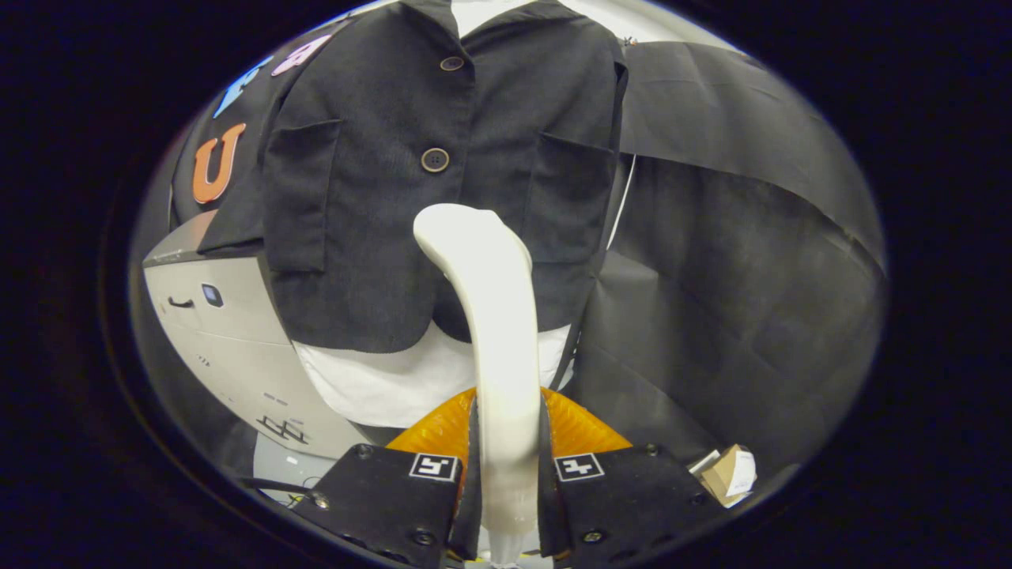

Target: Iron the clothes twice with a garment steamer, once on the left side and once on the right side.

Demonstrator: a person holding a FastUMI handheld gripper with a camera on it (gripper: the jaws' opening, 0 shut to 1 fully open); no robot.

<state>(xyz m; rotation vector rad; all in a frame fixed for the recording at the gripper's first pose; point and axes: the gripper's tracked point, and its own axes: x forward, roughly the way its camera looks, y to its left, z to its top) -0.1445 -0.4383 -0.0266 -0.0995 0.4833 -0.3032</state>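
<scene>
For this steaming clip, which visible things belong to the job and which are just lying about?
Job:
- garment steamer, clamped between the fingers of the gripper
- dark jacket hanging beyond it, over a white garment

Lying about:
- grey machine beside the jacket
- small cardboard box near the fingers

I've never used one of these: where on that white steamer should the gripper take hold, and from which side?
Best on the handle, as it is now: the gripper is shut on the white steamer low on its slim, upright handle, one finger on each side, coming from behind. That leaves the curved head free to face the dark jacket ahead.
</scene>
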